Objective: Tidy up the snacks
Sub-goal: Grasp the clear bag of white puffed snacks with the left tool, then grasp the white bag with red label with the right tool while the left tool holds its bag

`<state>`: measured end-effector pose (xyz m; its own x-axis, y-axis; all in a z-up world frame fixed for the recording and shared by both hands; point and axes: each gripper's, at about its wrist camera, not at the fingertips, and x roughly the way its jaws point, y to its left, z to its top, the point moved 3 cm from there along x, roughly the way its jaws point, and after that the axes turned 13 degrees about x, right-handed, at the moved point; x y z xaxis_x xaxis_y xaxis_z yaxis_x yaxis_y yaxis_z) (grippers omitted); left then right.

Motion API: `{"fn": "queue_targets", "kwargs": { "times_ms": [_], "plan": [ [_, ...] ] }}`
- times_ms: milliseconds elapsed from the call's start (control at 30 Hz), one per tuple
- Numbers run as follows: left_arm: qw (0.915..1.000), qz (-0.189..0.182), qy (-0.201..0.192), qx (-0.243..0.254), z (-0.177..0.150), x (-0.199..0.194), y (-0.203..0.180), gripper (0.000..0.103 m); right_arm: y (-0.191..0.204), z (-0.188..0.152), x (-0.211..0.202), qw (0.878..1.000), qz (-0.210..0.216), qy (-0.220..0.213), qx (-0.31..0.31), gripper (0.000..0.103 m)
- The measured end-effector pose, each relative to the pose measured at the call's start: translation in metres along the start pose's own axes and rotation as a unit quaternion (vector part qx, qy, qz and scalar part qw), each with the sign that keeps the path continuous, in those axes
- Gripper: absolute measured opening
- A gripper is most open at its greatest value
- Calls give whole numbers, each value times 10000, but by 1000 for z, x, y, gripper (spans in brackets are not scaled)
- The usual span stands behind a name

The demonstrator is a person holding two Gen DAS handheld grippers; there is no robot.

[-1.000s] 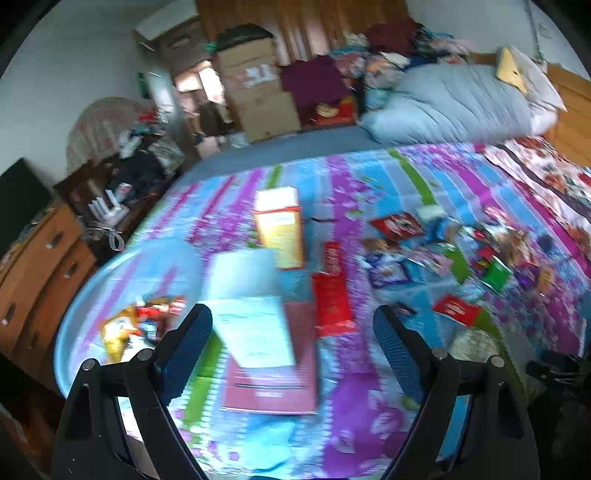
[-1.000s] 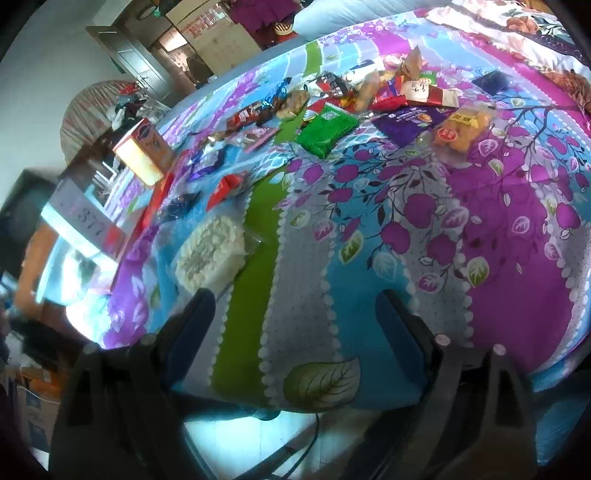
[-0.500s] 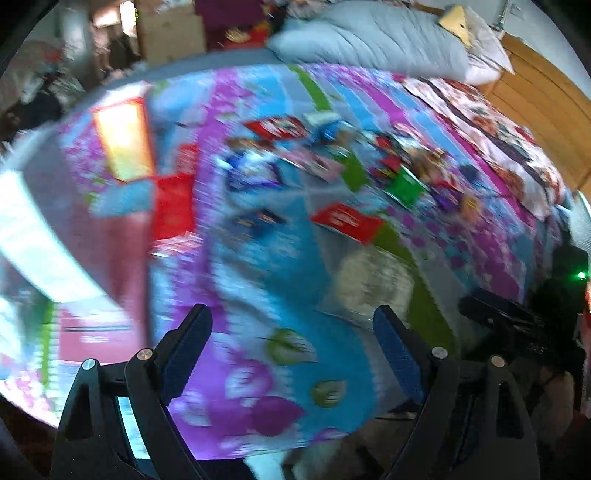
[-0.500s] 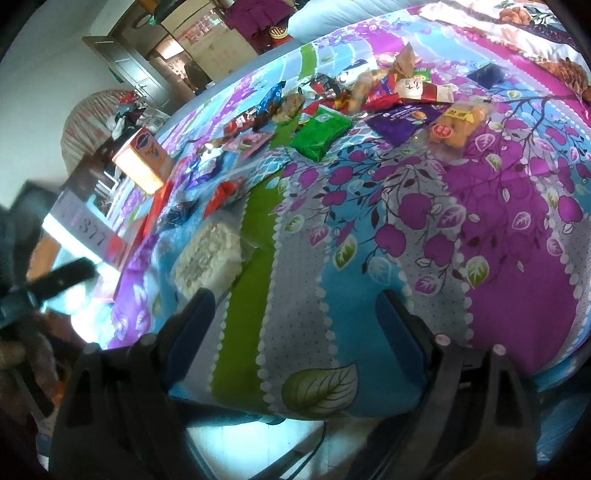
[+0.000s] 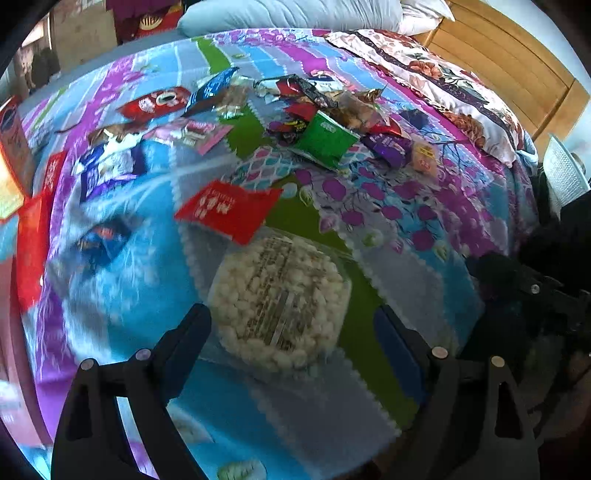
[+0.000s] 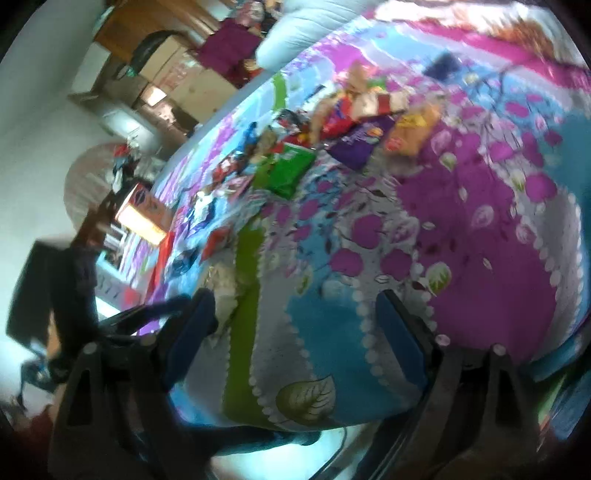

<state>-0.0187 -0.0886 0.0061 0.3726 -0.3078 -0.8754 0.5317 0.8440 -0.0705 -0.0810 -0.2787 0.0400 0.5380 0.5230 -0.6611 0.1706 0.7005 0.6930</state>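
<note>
Many snack packets lie scattered on a colourful bedspread point(image 5: 388, 229). A round clear pack of white puffed snacks point(image 5: 279, 302) lies right in front of my open, empty left gripper point(image 5: 291, 332). Beyond it lie a red packet point(image 5: 229, 208), a green packet point(image 5: 325, 138), a purple packet point(image 5: 388, 147) and several others. My right gripper point(image 6: 295, 317) is open and empty near the bed's front edge. In the right wrist view the white puffed pack point(image 6: 225, 288) sits by the left finger, with the green packet point(image 6: 290, 170) and purple packet point(image 6: 360, 142) farther off. That view is blurred.
An orange carton point(image 5: 11, 162) stands at the left edge of the bed, also in the right wrist view point(image 6: 144, 216). A grey pillow point(image 5: 295, 14) and a floral quilt point(image 5: 443, 85) lie at the far side. The other gripper point(image 5: 535, 291) shows at the right.
My left gripper has swung right, from the boxes and basin to the scattered packets, and now faces the puffed snack pack. My right gripper has tilted and shifted; its view is blurred.
</note>
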Motion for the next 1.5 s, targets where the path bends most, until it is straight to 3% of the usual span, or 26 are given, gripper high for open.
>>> {"fn": "queue_targets", "kwargs": {
  "times_ms": [167,267,333,467,700,800,933,1167,1333,1500],
  "plan": [
    [9994,279,163,79,-6,12,8,91,6,-3,3,9999,-76,41,-134,90],
    [9997,233,68,63,-8,10,10,91,9,-5,6,9996,-129,56,-236,90],
    [9998,182,-85,19,-7,5,11,83,10,-6,5,9995,-146,24,-282,90],
    [9991,296,-291,35,-7,-6,11,81,11,-6,5,9992,-187,11,-346,90],
    [9986,484,-226,56,-31,-6,17,81,24,-2,7,9979,-137,24,-632,90],
    [9984,497,-251,114,-32,-5,16,81,21,20,13,9981,-191,-78,-582,89],
    [9989,371,-304,-12,-33,-3,21,82,17,74,20,9962,-410,-482,-599,88],
    [9967,-85,-417,-686,-32,0,39,85,29,180,66,9916,-868,-500,-820,86],
    [9974,0,-418,-585,-32,3,34,85,60,199,114,9882,-868,-142,-1258,85],
    [9975,-22,-422,-564,-33,4,34,85,84,193,148,9755,-1215,-215,-1822,97]
  ]
}}
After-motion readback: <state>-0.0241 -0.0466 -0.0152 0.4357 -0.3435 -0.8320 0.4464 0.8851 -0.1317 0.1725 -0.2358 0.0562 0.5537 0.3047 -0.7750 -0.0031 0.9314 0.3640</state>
